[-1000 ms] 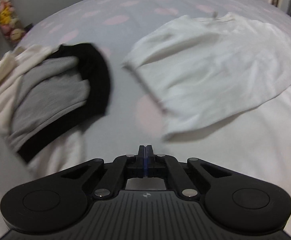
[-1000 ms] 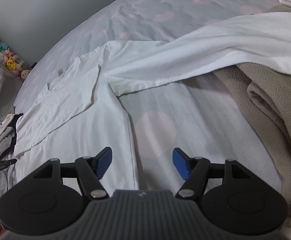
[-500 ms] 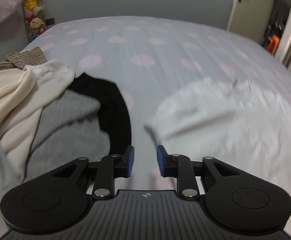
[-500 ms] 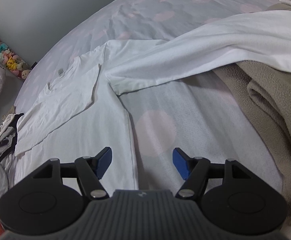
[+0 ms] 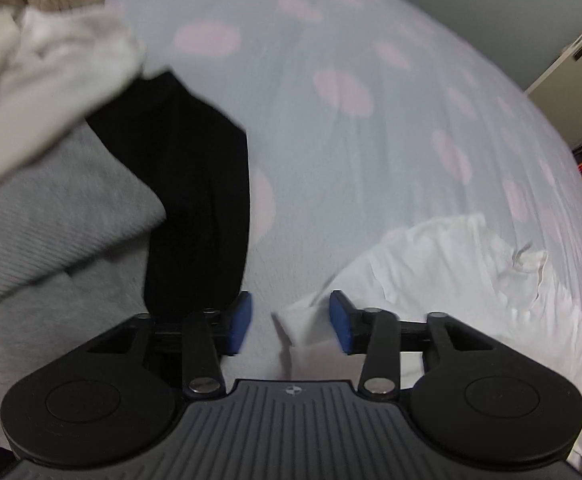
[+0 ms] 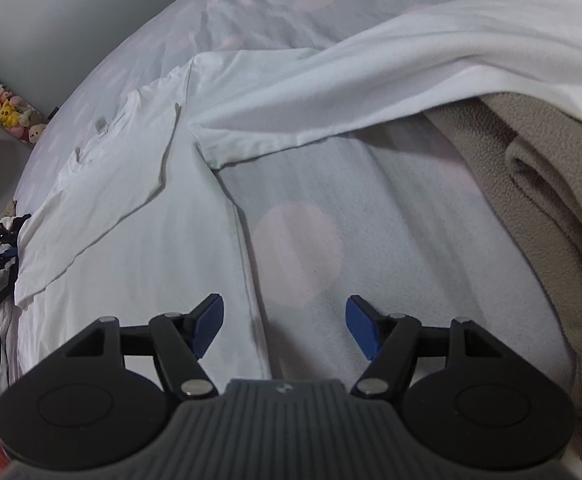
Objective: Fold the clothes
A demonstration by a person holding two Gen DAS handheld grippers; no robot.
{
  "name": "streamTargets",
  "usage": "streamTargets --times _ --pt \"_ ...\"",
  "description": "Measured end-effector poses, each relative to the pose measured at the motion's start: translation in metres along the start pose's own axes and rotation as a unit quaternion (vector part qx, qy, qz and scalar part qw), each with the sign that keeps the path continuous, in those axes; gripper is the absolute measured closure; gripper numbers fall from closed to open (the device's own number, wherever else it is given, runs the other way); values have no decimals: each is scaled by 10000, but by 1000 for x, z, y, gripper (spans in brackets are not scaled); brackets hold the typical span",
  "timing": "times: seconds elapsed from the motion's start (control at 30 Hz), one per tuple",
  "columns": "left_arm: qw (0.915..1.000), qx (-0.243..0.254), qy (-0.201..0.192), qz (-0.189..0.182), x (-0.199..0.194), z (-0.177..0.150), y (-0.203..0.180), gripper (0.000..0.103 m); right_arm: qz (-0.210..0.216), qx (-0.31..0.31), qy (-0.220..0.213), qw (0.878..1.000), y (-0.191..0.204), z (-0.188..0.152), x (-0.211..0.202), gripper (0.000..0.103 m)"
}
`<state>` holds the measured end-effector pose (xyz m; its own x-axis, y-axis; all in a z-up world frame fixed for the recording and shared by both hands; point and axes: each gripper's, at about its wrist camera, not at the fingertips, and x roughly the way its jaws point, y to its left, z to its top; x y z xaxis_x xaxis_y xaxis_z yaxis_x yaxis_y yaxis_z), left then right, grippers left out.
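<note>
I count one white shirt (image 6: 139, 216), flat and creased; its corner sits between my left gripper (image 5: 290, 324)'s closing jaws, unpinched. My right gripper (image 6: 284, 326) gapes wide over its hem, holding nothing.

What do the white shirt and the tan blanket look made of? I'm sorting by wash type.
White shirt: thin, smooth knit, probably cotton jersey; matte, lies flat with crisp hems and fine creases. Tan blanket: thick fleece, probably synthetic; nubby, pilled surface and soft rounded folds. Fibre content cannot be confirmed by looks alone.
</note>
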<state>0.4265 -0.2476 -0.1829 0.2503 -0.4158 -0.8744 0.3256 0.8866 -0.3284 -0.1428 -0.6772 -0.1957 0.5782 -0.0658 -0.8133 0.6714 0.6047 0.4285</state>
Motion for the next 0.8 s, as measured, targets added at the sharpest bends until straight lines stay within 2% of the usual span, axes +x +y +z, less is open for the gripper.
streamTargets --times 0.07,0.1,0.23,0.4,0.47,0.57,0.67,0.8 --pt "9999 87 48 -40 -1 0 -5 96 22 26 18 10000 -2 0 1 32" --pt "9999 148 13 -18 -3 1 -9 99 36 41 24 10000 -3 0 1 32" --pt "9968 658 -325 321 -17 8 -25 101 104 54 22 9999 -4 0 -1 32" --pt "9905 1133 -470 626 -15 16 -40 102 147 66 0 9999 -4 0 -1 32" --pt "9888 1169 -503 781 -9 15 -42 102 151 71 -3 9999 -5 0 -1 32" --pt "9826 1169 -887 1142 -10 20 -39 103 152 72 -4 9999 -4 0 0 32" --pt "9850 1106 -994 879 -22 19 -35 103 161 92 -14 9998 -2 0 1 32" --pt "9836 1428 -1038 371 -44 -3 -47 103 173 105 -13 9998 -2 1 2 31"
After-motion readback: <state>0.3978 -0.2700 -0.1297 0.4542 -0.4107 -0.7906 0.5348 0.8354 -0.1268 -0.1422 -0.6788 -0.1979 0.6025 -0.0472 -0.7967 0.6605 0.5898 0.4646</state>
